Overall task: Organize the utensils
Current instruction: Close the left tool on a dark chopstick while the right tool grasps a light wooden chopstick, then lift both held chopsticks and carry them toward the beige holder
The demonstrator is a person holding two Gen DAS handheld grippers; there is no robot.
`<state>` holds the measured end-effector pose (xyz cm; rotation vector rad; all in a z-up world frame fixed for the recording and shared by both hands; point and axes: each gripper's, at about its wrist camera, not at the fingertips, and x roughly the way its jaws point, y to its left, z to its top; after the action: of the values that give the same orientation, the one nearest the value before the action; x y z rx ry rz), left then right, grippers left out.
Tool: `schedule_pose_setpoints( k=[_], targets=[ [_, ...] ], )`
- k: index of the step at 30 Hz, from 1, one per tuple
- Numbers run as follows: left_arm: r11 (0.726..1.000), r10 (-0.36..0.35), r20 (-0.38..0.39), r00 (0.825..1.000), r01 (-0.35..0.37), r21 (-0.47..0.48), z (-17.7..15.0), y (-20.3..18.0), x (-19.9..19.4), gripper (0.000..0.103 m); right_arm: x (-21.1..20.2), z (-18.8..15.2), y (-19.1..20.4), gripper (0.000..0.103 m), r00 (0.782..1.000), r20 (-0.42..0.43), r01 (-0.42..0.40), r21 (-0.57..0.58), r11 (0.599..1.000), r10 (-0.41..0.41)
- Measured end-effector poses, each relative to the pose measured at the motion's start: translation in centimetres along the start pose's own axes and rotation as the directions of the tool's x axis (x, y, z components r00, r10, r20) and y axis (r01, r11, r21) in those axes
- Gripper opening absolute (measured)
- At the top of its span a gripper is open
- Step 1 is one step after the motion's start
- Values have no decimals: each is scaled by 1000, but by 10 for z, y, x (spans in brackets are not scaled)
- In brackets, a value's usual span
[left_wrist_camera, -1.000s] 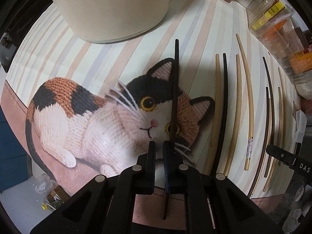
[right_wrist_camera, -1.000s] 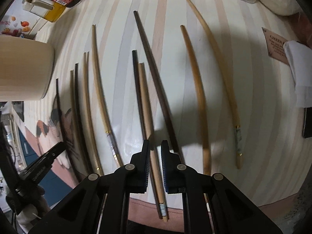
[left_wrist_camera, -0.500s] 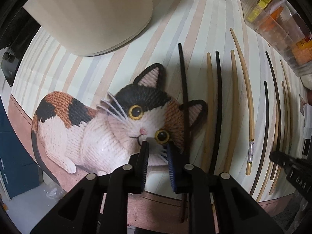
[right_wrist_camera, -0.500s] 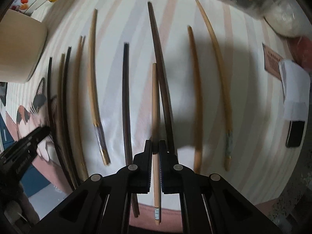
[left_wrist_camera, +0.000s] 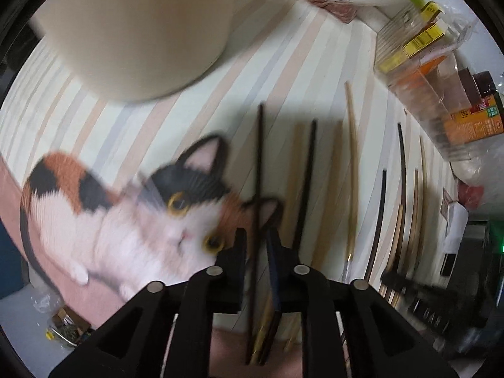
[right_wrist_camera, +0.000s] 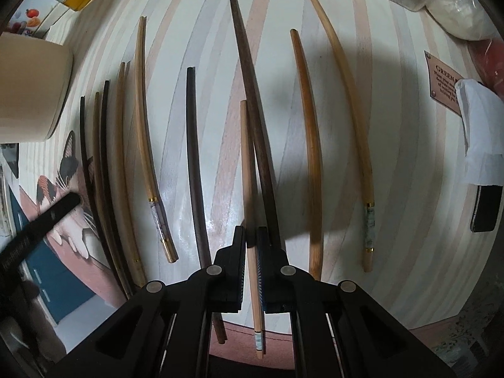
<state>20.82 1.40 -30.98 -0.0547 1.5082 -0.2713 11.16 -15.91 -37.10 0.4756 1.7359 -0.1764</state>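
Many wooden chopsticks, dark and light, lie in rows on a striped mat (right_wrist_camera: 409,189) with a knitted-cat print (left_wrist_camera: 126,220). My left gripper (left_wrist_camera: 256,245) hovers over the cat's ear. Its jaws are opening, and a thin dark chopstick (left_wrist_camera: 259,163) runs between them with a gap on each side; this view is blurred. My right gripper (right_wrist_camera: 251,239) is shut on a light wooden chopstick (right_wrist_camera: 245,157), holding it just above a long dark chopstick (right_wrist_camera: 249,72) on the mat. The left gripper's finger (right_wrist_camera: 47,217) shows at the right wrist view's left edge.
A large cream cylindrical container (left_wrist_camera: 135,31) stands at the mat's far left corner. Clear boxes with packets (left_wrist_camera: 425,78) and plastic bags line the far edge. A white paper (right_wrist_camera: 478,132) and a dark block (right_wrist_camera: 486,208) lie to the right.
My left gripper let go of the dark chopstick, which now lies by the row, and shifted sideways. My right gripper shut on the light chopstick and lifted it away from its dark neighbour.
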Motion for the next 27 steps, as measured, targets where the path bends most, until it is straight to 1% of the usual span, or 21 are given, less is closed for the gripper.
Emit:
schedule_pose_setpoints(
  k=[2, 4, 5, 7, 8, 10, 12, 15, 17, 19, 22, 24, 27],
  targets=[
    [999, 36, -2, 999, -36, 25, 18, -6, 6, 15, 1, 5, -3, 7, 1000, 3, 3, 4, 1000, -3],
    [992, 104, -4, 995, -104, 65, 27, -12, 15, 15, 0, 7, -5, 7, 1000, 7, 15, 3, 1000, -15],
    [987, 143, -1, 990, -142, 81, 32, -11, 17, 12, -1, 8, -6, 7, 1000, 1, 18, 4, 1000, -18],
    [976, 185, 33, 982, -188, 107, 30, -12, 17, 10, -2, 10, -6, 7, 999, -5, 41, -17, 999, -41],
    [974, 198, 34, 980, -200, 110, 29, -11, 17, 6, -2, 8, -4, 7, 999, -5, 50, -26, 998, -50],
    [975, 198, 41, 979, -201, 95, 26, -7, 18, 4, -3, 10, -3, 7, 998, -6, 67, -48, 997, -67],
    [975, 205, 32, 978, -207, 74, 18, 6, 14, 4, -5, 8, -5, 7, 997, -4, 72, -65, 995, -73],
    [978, 199, 3, 980, -199, 56, -1, 31, 5, 4, -4, -1, -6, 7, 996, -47, 68, -99, 993, -73],
    [984, 177, -20, 984, -176, 39, -15, 45, 1, 3, -3, -8, -7, 7, 995, -59, 74, -121, 990, -82],
    [986, 163, -13, 986, -163, 36, -27, 54, 0, 4, -6, -11, -10, 7, 995, -47, 85, -127, 988, -91],
    [986, 162, -23, 987, -161, 30, -29, 63, -4, 7, -8, -8, -7, 8, 991, -59, 113, -124, 986, -121],
    [982, 181, -27, 983, -180, 49, -30, 64, -3, 7, 0, -4, 9, 8, 987, -66, 135, -134, 982, -145],
    [977, 199, -11, 980, -198, 75, -22, 53, 4, 7, 1, 0, 21, 9, 982, -71, 166, -143, 976, -177]
  ],
)
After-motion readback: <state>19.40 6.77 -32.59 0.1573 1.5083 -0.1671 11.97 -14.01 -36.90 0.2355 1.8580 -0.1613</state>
